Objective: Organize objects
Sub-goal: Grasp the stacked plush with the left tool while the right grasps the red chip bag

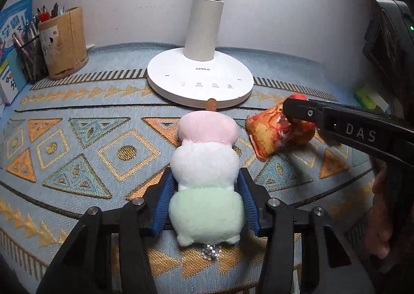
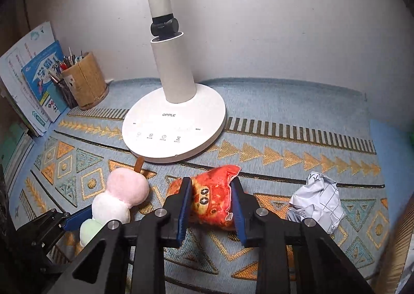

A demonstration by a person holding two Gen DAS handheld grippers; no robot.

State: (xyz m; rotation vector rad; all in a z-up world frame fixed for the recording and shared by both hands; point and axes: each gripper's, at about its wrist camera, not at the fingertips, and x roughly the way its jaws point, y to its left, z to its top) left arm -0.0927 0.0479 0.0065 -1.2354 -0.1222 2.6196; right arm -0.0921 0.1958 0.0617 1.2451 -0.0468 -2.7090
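Observation:
A plush dango toy [image 1: 205, 172], with pink, white and green balls on a brown stick, lies on the patterned cloth [image 1: 77, 154]. My left gripper [image 1: 205, 180] is shut on its white and green part, blue pads pressing both sides. It also shows in the right wrist view [image 2: 116, 203]. A red-orange plush snack bag [image 2: 211, 199] lies just right of the dango. My right gripper [image 2: 211, 188] is shut on it, pads on both sides. In the left wrist view the bag [image 1: 271, 133] is seen under the right gripper's finger [image 1: 297, 110].
A white OPPLE desk lamp base [image 1: 200, 79] stands behind the toys. A wooden pen holder [image 1: 64, 43], a mesh pen cup [image 1: 32, 58] and books [image 2: 33, 82] stand at the back left. A crumpled paper ball [image 2: 317, 201] lies right of the snack bag.

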